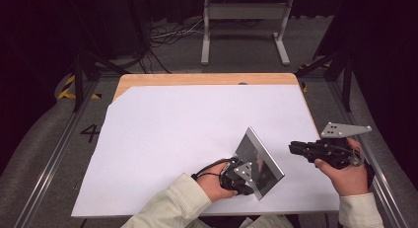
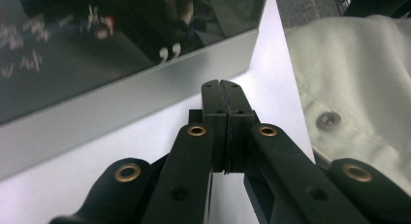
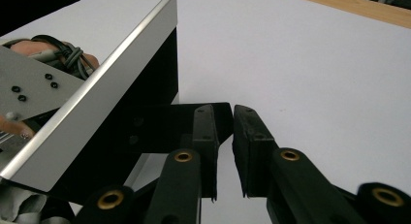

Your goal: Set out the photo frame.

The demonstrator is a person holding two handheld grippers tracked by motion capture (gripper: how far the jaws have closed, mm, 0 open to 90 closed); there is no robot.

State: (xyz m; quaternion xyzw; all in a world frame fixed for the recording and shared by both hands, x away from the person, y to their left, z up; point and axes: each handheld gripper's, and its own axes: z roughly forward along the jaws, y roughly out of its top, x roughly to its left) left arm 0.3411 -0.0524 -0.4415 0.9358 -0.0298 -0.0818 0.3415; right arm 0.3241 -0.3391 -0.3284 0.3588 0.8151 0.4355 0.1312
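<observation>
Just ahead of the left gripper [image 2: 224,94], whose jaws are clenched together with nothing between them, a flat panel [image 1: 260,160] stands tilted on the white sheet [image 1: 172,124] that covers the counter [image 1: 197,79]. The panel has a dark, glossy face and a silver frame. In the left gripper view, its silver lower edge runs just beyond the closed tips; whether they touch it cannot be told. The person's left hand [image 1: 213,182] rests low on the sheet, close against the panel's near side.

Seen from the right gripper view, the panel's back is black, and a dark, stand-like piece [image 3: 155,122] reaches out from it toward that gripper.

To the right of the panel, slightly apart from it, the right gripper [image 3: 224,112] points at its edge. Its jaws are released, with a narrow gap between them and nothing in it.

As a judgement, the work of setting the panel up on the counter looks well advanced: it is already raised on edge, and neither gripper grasps it. What seems left is checking that it stands steadily and drawing both grippers clear.

No brand or label can be read on the panel; pale marks on its glossy face are reflections and are illegible. Far off to the left gripper's left, a large "4" [image 1: 91,132] is marked on the floor.
</observation>
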